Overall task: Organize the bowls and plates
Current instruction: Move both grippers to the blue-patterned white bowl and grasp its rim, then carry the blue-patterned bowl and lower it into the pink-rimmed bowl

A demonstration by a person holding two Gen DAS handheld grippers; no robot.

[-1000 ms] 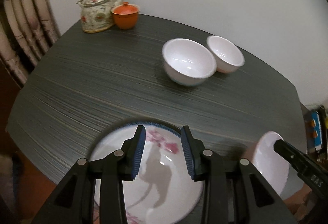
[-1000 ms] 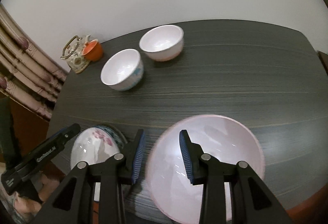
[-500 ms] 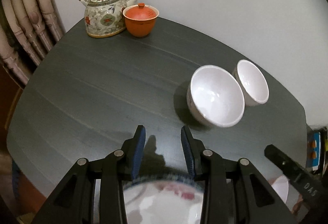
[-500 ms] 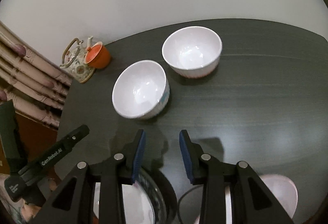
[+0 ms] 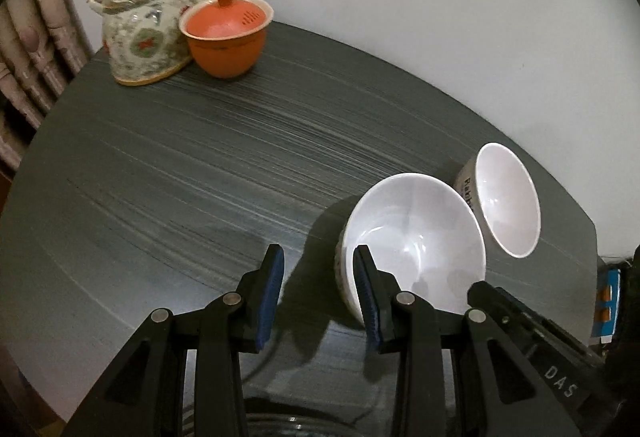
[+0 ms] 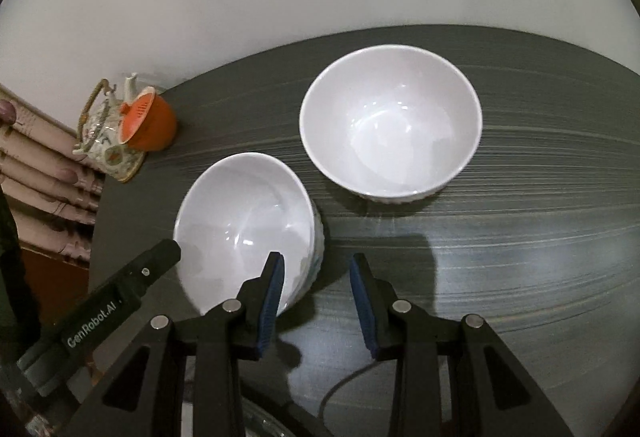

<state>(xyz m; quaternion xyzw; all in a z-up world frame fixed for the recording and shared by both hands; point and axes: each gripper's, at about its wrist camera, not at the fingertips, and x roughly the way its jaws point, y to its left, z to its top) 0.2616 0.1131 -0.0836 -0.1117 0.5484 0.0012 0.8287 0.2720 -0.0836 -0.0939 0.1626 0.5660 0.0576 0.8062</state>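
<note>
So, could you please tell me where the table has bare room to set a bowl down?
Bare tabletop stretches between the teapot with its orange lidded cup and the near bowl. More lies right of the far bowl. It is crowded where the two bowls sit close together.

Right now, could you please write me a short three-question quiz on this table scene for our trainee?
1. True or false: the left tool is holding a bowl.
2. How many white bowls stand on the table?
3. The orange lidded cup sits beside: A) a teapot, B) a plate, C) a bottle?

Key: 1. False, both tools are open and empty. 2. Two, the nearer bowl and the farther bowl. 3. A, the teapot.
</note>
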